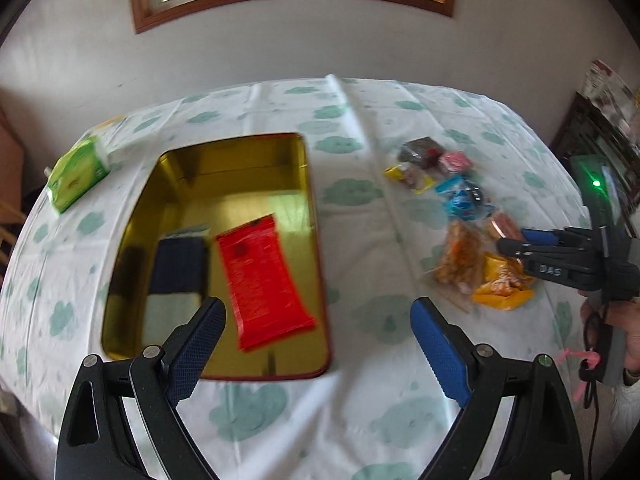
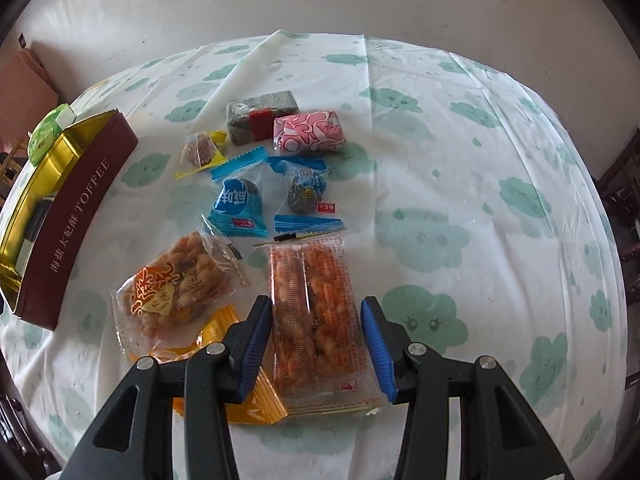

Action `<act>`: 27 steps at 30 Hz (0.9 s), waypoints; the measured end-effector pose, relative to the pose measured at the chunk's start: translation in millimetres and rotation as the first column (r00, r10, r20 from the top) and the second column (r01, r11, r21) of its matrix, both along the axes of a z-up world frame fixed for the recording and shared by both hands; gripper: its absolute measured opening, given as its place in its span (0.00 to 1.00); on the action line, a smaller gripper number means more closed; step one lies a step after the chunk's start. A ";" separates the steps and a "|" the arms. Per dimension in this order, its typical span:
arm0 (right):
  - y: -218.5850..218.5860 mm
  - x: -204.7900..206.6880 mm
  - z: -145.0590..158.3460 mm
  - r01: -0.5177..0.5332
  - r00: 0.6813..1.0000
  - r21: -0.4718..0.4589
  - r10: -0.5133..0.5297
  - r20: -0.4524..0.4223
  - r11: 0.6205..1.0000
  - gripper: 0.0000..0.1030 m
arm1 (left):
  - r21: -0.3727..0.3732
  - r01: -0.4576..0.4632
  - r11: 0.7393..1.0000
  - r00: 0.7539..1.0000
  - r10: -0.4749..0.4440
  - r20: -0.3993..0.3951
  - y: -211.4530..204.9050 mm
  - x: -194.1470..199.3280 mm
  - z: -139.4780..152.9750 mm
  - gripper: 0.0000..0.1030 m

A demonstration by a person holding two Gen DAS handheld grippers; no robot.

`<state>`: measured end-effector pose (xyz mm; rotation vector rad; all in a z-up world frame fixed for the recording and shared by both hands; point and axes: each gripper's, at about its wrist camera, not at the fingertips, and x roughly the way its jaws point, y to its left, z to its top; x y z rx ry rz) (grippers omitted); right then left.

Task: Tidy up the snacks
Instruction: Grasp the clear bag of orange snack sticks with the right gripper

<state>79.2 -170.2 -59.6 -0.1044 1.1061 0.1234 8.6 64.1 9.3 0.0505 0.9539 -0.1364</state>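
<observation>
A gold-lined tin (image 1: pixel 168 184) with a maroon TOFFEE side (image 2: pixel 72 216) lies open on the table. Inside are a red packet (image 1: pixel 262 280) and a dark blue packet (image 1: pixel 178 264). My left gripper (image 1: pixel 318 332) is open and empty above the tin's near right corner. My right gripper (image 2: pixel 316 344) is open, its pads on either side of a long clear packet of orange-brown snack bars (image 2: pixel 316 316), not pressing it. It also shows in the left wrist view (image 1: pixel 516 242). Loose snacks lie beyond: a brittle bag (image 2: pixel 176 292), two blue wrappers (image 2: pixel 240 204), a pink block (image 2: pixel 308 134), a grey block (image 2: pixel 260 114).
A green tissue pack (image 1: pixel 76 174) lies at the far left of the table. A small yellow-wrapped sweet (image 2: pixel 202 150) and an orange packet (image 2: pixel 248 400) lie among the snacks. The cloud-print cloth (image 2: pixel 460 200) covers the table. A wall with a window stands behind.
</observation>
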 end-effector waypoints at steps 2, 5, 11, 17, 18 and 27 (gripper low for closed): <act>-0.5 -0.8 -1.0 -0.001 1.000 0.003 0.001 0.022 1.000 0.45 | 0.005 0.030 1.000 1.000 -0.030 -0.001 -13.1 5.9 -1.1 0.89; -4.3 -1.9 -1.0 -0.020 0.999 0.015 0.020 0.047 1.000 0.42 | -0.016 0.069 0.997 0.998 -0.069 -0.008 -27.0 10.0 -4.7 0.89; -31.8 -6.3 -1.0 0.026 0.994 0.025 -0.028 0.107 0.999 0.36 | 0.000 0.147 0.989 0.989 -0.147 -0.022 -58.6 19.0 -20.1 0.89; -77.6 -5.5 -2.2 0.134 0.972 0.043 -0.140 0.188 0.990 0.36 | 0.014 0.195 0.981 0.980 -0.194 -0.050 -81.3 30.1 -32.8 0.89; -81.5 -5.6 -2.7 0.141 0.970 0.044 -0.147 0.195 0.989 0.36 | 0.016 0.201 0.979 0.978 -0.200 -0.053 -84.0 31.2 -34.4 0.89; -79.1 -7.4 -5.0 0.129 0.966 0.010 -0.128 0.224 0.992 0.37 | 0.059 0.284 0.957 0.957 -0.279 -0.084 -112.5 47.9 -45.6 0.86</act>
